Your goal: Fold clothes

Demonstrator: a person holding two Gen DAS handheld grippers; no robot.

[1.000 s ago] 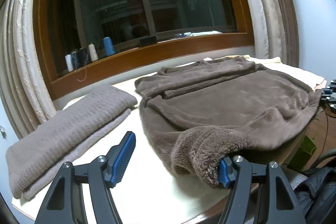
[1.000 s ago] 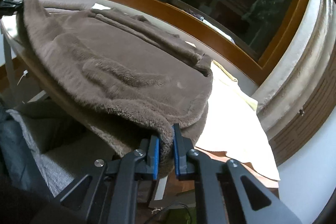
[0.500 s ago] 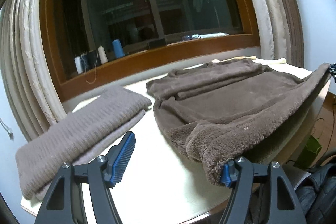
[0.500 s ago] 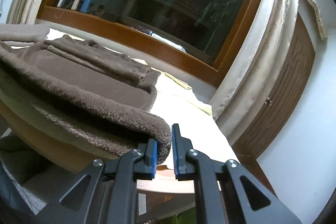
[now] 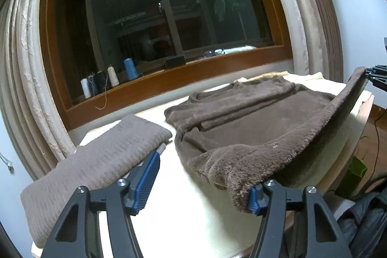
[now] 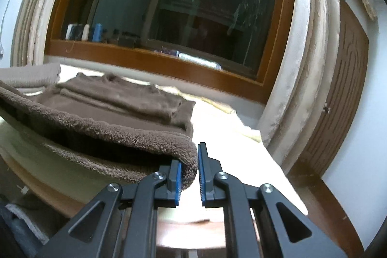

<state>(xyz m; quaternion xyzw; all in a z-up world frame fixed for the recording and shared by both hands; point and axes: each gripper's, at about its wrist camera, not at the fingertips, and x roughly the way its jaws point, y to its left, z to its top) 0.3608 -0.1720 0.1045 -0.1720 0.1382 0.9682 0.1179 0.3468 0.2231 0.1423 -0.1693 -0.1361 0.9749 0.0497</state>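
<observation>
A brown fleece garment (image 5: pixel 254 120) lies on the cream-covered table (image 5: pixel 181 217), and its near hem is lifted off the table edge. In the left wrist view my left gripper (image 5: pixel 203 175) has its jaws closing. The hem's left corner rests against the right pad (image 5: pixel 254 197), while the left pad (image 5: pixel 147 178) stands apart from it. My right gripper (image 6: pixel 189 168) is shut on the hem's other corner (image 6: pixel 188 161), which is pinched between the blue pads. That gripper also shows at the far right of the left view (image 5: pixel 375 79).
A folded grey-brown knit garment (image 5: pixel 96 156) lies left of the fleece. Thread spools (image 5: pixel 108 79) stand on the wooden window sill behind. Curtains hang at both sides. Dark clothing (image 5: pixel 362 221) lies below the table's near right edge.
Both grippers have risen, lifting the fleece's near hem off the table edge. The right gripper's view has levelled out. The left gripper's jaws stand narrower than before.
</observation>
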